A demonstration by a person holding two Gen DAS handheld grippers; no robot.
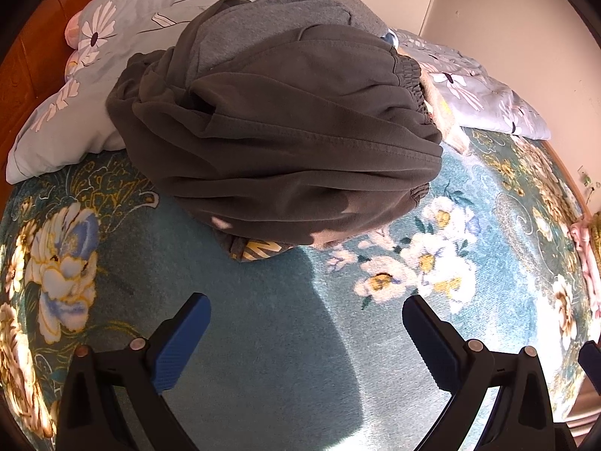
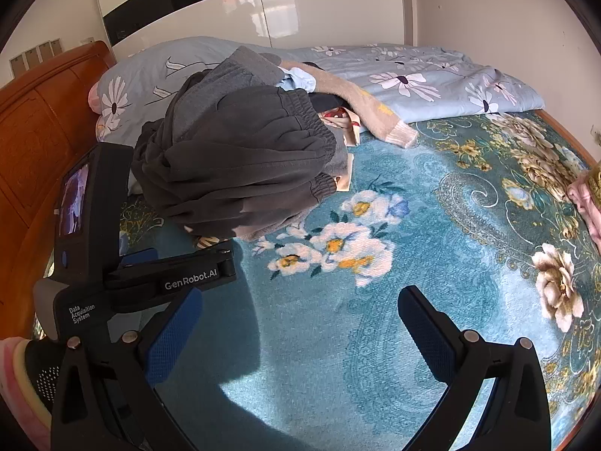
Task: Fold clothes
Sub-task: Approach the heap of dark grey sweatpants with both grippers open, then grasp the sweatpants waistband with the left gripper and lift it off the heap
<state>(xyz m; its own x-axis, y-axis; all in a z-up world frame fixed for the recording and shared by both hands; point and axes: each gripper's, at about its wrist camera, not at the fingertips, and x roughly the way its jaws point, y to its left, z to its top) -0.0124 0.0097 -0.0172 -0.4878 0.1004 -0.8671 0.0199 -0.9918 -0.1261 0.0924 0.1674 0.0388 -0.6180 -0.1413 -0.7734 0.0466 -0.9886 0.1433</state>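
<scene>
A heap of dark grey clothes with an elastic waistband lies bunched on a teal floral bed cover. The same grey heap shows at upper left in the right wrist view, with a beige garment behind it. My left gripper hovers just short of the heap, open, nothing between its blue pads. My right gripper is open too, over bare cover to the right of the heap. The left gripper's body sits at the left of the right wrist view.
A pale blue flowered pillow and a matching quilt lie behind the heap. A wooden headboard stands at left. Pink cloth rests at the bed's right edge. A white wall and wardrobe rise beyond.
</scene>
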